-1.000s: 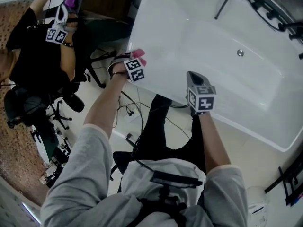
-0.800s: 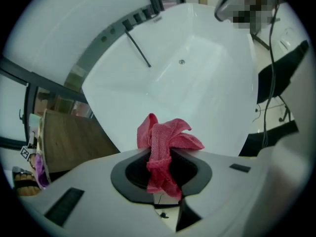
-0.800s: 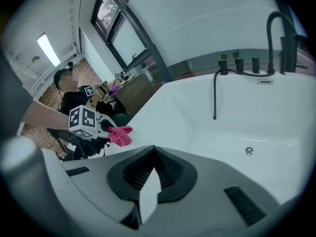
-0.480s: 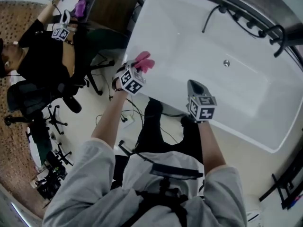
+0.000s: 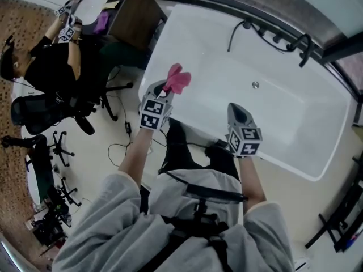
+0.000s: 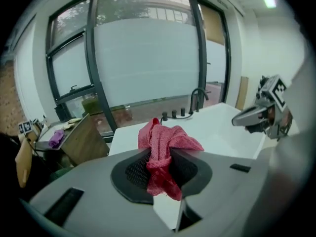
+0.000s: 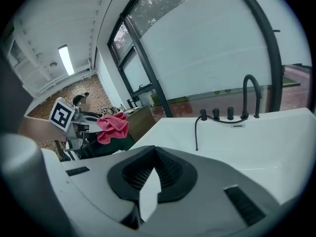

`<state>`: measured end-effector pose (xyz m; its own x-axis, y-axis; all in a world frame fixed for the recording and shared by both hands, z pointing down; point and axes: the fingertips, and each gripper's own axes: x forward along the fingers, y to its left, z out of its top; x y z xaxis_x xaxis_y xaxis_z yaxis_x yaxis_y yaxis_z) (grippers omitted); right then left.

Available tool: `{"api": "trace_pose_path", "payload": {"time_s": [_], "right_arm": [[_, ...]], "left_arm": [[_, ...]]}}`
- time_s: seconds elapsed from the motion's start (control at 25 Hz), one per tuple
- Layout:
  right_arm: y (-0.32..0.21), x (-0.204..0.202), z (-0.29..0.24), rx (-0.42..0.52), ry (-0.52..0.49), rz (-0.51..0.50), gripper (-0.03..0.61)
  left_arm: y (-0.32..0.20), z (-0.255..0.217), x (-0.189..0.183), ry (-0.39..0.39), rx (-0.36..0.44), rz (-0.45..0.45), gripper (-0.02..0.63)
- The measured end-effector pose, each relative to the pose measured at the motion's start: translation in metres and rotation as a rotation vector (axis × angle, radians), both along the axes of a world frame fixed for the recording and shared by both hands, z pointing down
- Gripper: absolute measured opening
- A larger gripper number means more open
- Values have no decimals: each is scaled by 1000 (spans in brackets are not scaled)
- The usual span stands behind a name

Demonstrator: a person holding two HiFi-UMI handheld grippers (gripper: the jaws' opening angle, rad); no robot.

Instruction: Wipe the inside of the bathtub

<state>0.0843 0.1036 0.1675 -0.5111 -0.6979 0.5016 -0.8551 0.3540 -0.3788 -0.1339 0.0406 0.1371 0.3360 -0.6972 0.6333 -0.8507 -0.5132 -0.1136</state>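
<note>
Bathtub (image 5: 215, 55) wiping looks not yet begun. Nearest, the left gripper (image 6: 160, 174) is clamped on a bunched pink cloth (image 6: 165, 144), held over the tub's near corner, apparently clear of it. The right gripper (image 7: 148, 177) has its jaws together on nothing. By my reading the whole white inside is left to wipe. Only the left gripper view shows the pads biting the cloth's middle. Only the head view shows the drain (image 5: 255, 84), short of the faucet (image 5: 303, 41).

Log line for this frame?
left hand-held gripper: shut on cloth | right hand-held gripper: shut, empty | cloth held clear of tub
</note>
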Motion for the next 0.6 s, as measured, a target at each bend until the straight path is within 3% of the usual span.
{"api": "trace_pose_path", "payload": {"time_s": [0.2,0.44,0.6], "right_arm": [[23,24,-45,34,-20,49,9],[59,23,-92,87,13,68,9],[80,22,-122,122,16,142,9]], "left_arm": [[36,-60,20,110,61,-25,78],[70,-111,16,254,93,-66,80],[88,-132,18,270,133,-25,78]]}}
